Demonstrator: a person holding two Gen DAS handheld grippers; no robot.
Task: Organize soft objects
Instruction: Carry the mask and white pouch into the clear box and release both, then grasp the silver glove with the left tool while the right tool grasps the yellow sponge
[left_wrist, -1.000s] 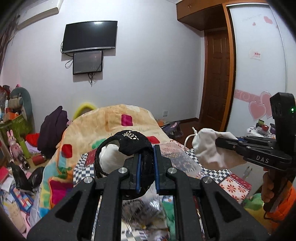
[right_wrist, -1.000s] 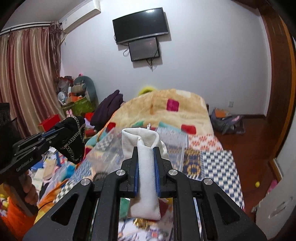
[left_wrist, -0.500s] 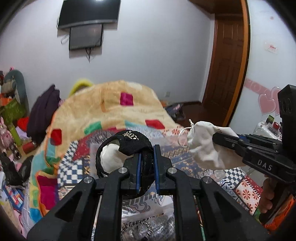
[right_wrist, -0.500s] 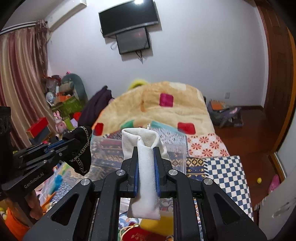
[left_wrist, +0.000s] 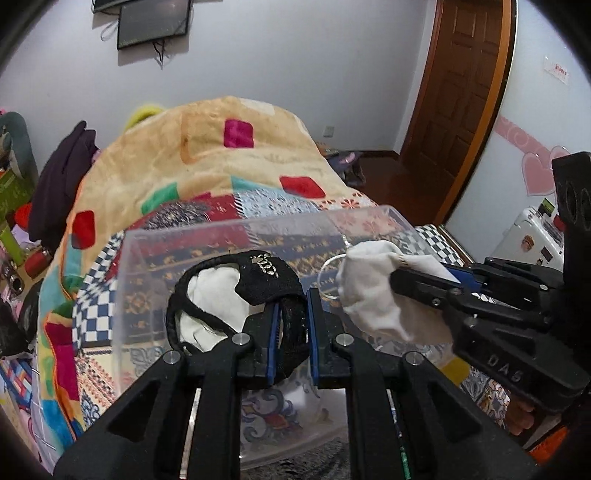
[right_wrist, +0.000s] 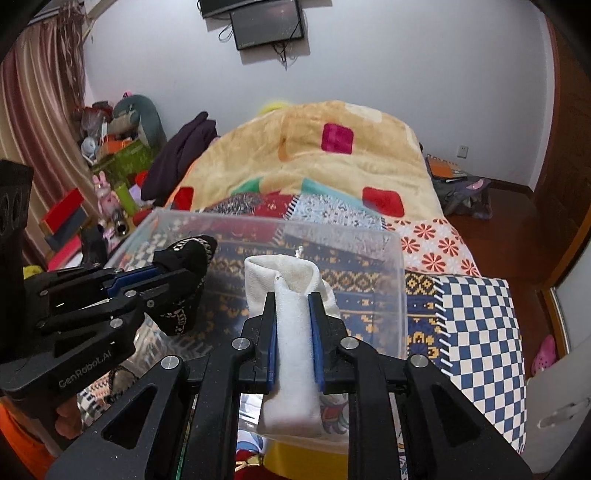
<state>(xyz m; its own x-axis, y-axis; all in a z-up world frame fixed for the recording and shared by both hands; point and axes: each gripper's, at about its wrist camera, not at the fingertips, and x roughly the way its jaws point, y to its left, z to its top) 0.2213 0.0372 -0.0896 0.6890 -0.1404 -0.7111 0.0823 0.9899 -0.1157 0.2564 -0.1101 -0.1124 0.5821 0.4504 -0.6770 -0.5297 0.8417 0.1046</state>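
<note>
My left gripper (left_wrist: 291, 306) is shut on a black fabric piece with a metal chain trim (left_wrist: 266, 277) and white lining; it also shows in the right wrist view (right_wrist: 184, 273). My right gripper (right_wrist: 293, 306) is shut on a white fleece pouch (right_wrist: 295, 354), also visible in the left wrist view (left_wrist: 373, 295). Both items hang over the open top of a clear plastic bin (left_wrist: 229, 236), whose far rim shows in the right wrist view (right_wrist: 332, 230).
The bin sits on a bed with a patchwork cover (right_wrist: 476, 321) and a tan blanket (left_wrist: 221, 147). Clutter and boxes (right_wrist: 110, 162) stand at the left, a wooden door (left_wrist: 458, 92) and bags on the floor (right_wrist: 465, 188) at the right.
Both grippers have moved forward and down with their items, from above the bed to over the clear bin. Both stay shut.
</note>
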